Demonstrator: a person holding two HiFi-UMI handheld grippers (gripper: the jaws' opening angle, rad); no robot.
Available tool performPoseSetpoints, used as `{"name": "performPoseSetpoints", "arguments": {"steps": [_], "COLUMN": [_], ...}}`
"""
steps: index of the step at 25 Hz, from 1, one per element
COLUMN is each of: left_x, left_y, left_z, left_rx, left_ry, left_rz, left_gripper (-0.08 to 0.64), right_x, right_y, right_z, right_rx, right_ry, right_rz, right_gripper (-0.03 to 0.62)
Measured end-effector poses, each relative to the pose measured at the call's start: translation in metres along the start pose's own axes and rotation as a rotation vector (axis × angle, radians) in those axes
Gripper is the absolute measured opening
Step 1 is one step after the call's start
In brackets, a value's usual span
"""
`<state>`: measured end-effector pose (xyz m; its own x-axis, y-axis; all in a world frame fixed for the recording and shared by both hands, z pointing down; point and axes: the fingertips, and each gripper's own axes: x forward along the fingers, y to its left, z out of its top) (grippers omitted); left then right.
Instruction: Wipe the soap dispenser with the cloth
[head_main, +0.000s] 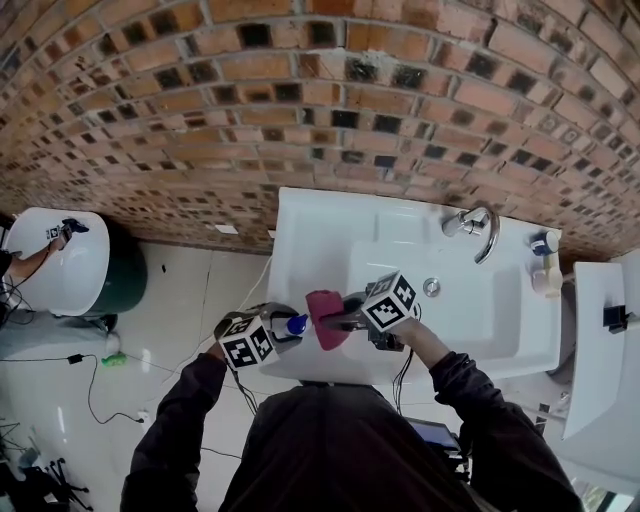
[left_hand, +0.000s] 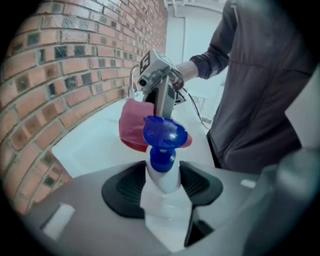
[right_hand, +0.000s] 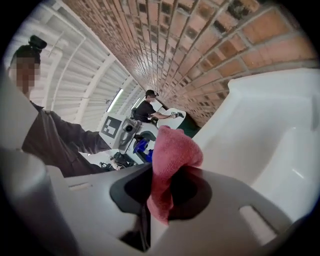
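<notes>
The soap dispenser (left_hand: 162, 175) is a white bottle with a blue pump head (left_hand: 164, 134). My left gripper (left_hand: 162, 186) is shut on its neck, the dark pads (left_hand: 125, 187) pressing both sides. In the head view the left gripper (head_main: 283, 333) holds the dispenser (head_main: 297, 324) just off the sink's front left corner. My right gripper (right_hand: 167, 187) is shut on a pink-red cloth (right_hand: 172, 157), which bunches up above the jaws. Seen from the head, the cloth (head_main: 325, 318) hangs right beside the pump, with the right gripper (head_main: 342, 320) behind it. Whether cloth and pump touch is not clear.
A white sink (head_main: 500, 330) with a chrome faucet (head_main: 480, 228) stands against the brick wall (head_main: 320, 90). Small bottles (head_main: 545, 250) sit at its back right. Another white basin (head_main: 60, 265), a green bin (head_main: 130, 275) and floor cables (head_main: 90, 400) are to the left. Another person (right_hand: 148, 111) stands farther off.
</notes>
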<state>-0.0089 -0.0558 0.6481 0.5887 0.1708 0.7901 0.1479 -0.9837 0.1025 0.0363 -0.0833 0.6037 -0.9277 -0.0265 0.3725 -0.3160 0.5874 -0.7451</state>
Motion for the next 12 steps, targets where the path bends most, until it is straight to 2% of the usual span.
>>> {"name": "performPoseSetpoints", "arguments": {"steps": [4, 9, 12], "left_x": [0.001, 0.002, 0.002], "left_y": [-0.001, -0.002, -0.001], "left_z": [0.001, 0.002, 0.002], "left_rx": [0.000, -0.004, -0.006], "left_ry": [0.000, -0.003, 0.000], "left_rz": [0.003, -0.001, 0.000], "left_gripper": [0.219, 0.219, 0.219], "right_x": [0.017, 0.040, 0.047], "right_y": [-0.018, -0.047, -0.064], "right_z": [-0.017, -0.042, -0.056], "right_rx": [0.063, 0.096, 0.077], "right_ry": [0.077, 0.187, 0.268], "right_rz": [0.031, -0.018, -0.081], "right_gripper": [0.069, 0.067, 0.067]}}
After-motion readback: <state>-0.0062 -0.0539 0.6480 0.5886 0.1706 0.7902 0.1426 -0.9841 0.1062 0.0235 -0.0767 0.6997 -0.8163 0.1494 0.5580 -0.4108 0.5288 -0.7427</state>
